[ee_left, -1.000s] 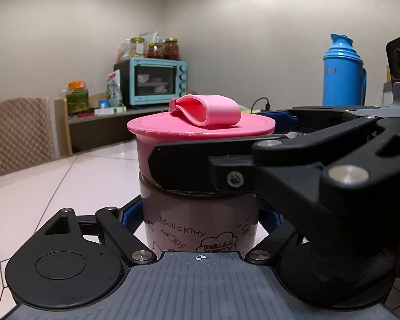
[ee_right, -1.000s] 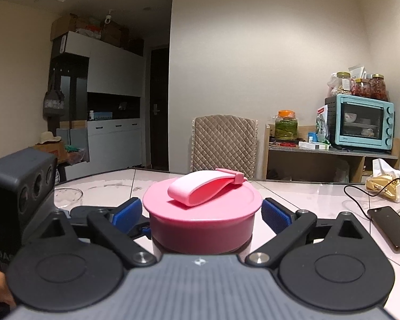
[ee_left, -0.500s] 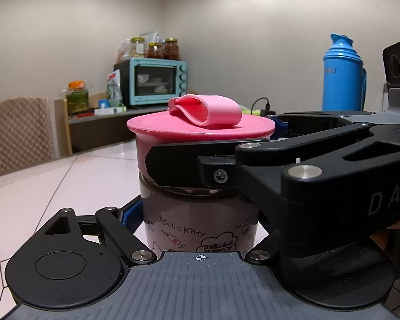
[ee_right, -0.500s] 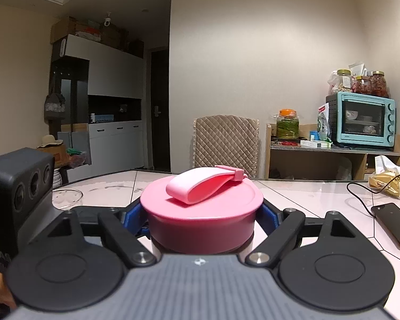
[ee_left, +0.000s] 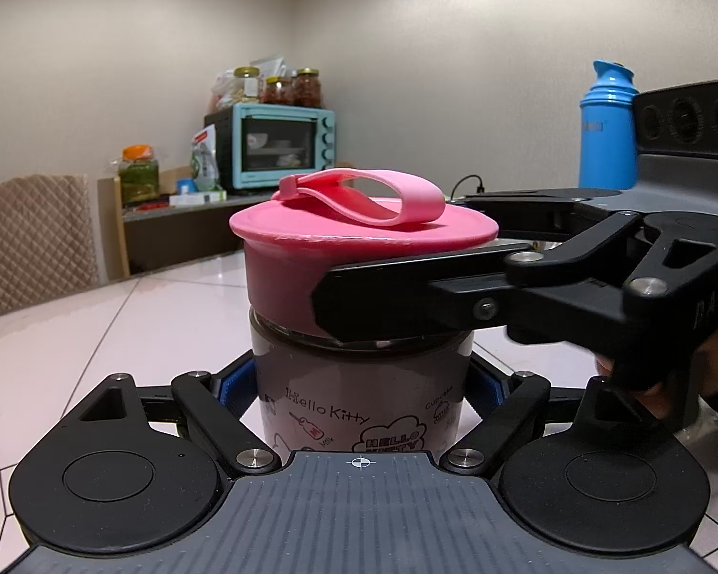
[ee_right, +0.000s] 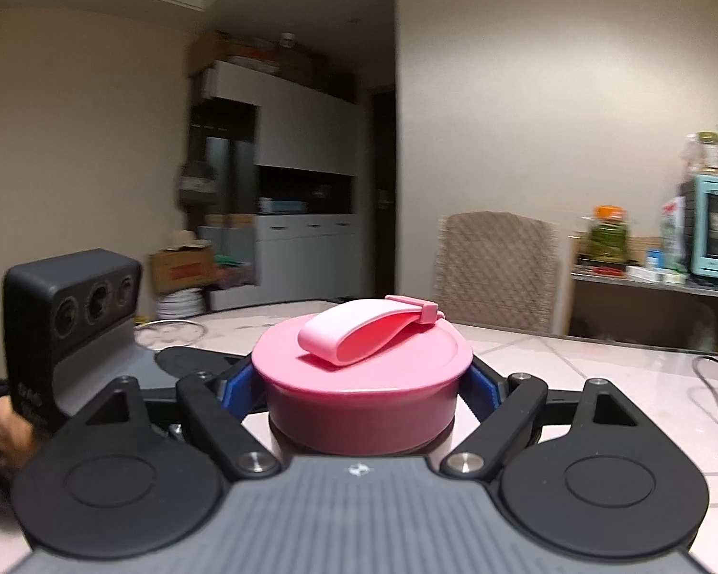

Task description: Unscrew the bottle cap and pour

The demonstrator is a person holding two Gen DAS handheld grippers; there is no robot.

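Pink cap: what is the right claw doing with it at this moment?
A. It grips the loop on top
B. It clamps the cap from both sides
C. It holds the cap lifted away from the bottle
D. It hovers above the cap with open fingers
B: the right claw has its blue pads pressed on both sides of the pink cap, which sits on the bottle.
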